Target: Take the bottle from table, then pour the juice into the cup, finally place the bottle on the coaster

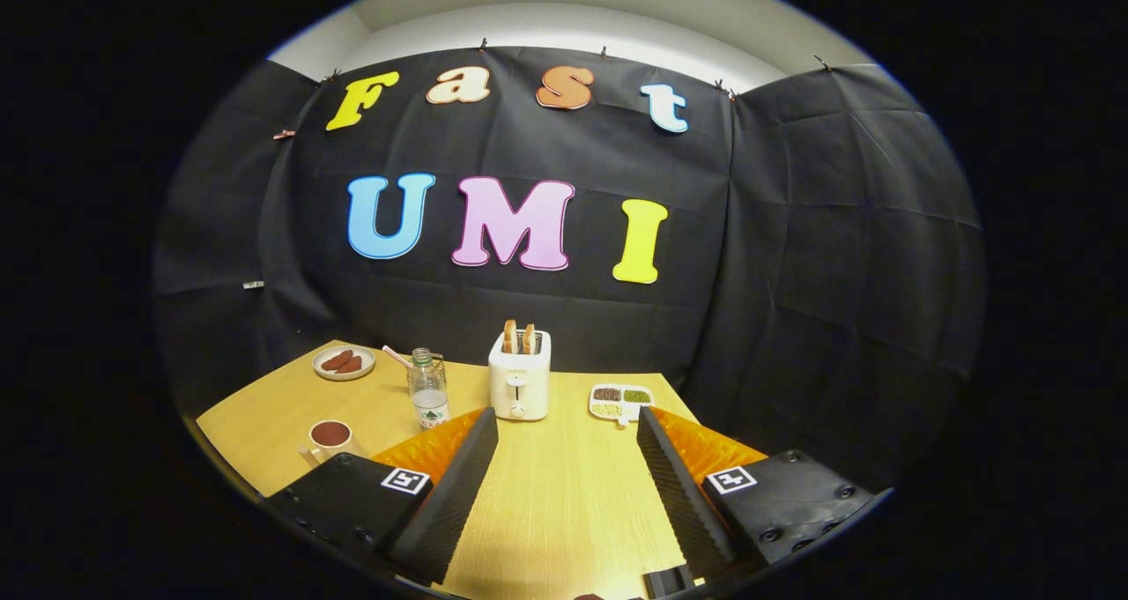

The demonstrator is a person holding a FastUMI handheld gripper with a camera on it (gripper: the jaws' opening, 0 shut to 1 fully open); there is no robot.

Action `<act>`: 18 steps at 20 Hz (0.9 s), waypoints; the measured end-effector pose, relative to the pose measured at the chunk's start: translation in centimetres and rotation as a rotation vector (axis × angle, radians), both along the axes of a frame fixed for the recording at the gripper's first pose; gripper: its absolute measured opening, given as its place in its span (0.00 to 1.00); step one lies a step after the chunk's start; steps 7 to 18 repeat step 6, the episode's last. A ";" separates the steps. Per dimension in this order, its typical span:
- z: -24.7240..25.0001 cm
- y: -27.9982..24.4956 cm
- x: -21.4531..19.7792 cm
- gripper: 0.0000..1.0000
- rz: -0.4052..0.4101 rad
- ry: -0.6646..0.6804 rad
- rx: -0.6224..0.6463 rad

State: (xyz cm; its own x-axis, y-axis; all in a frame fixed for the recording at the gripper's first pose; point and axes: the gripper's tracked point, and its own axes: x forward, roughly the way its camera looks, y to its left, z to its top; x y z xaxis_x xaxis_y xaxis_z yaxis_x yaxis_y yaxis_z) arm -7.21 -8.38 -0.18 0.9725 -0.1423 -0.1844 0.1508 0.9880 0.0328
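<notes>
Gripper (564, 424) splayed wide over woodgrain table (564, 503); clear ribbed bottle (428, 390) beyond.

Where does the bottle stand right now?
In the gripper view, the bottle stands upright on the table, beyond the open gripper's left finger, between toaster and plate.

Gripper (564, 424) wide apart, bottle (428, 390) beyond.

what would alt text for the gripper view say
The open gripper hovers over a wooden table, holding nothing. Beyond its fingers stand a clear bottle, a toaster with bread, a cup, a plate and a divided dish.
</notes>
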 end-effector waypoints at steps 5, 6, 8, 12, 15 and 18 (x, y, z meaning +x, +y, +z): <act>0.6 0.9 1.3 0.98 0.023 -0.004 0.010; 0.6 1.2 1.6 0.98 0.032 -0.001 0.006; 0.6 1.2 1.6 0.98 0.032 -0.001 0.006; 0.6 1.2 1.6 0.98 0.032 -0.001 0.006; 0.6 1.2 1.6 0.98 0.032 -0.001 0.006; 0.6 1.2 1.6 0.98 0.032 -0.001 0.006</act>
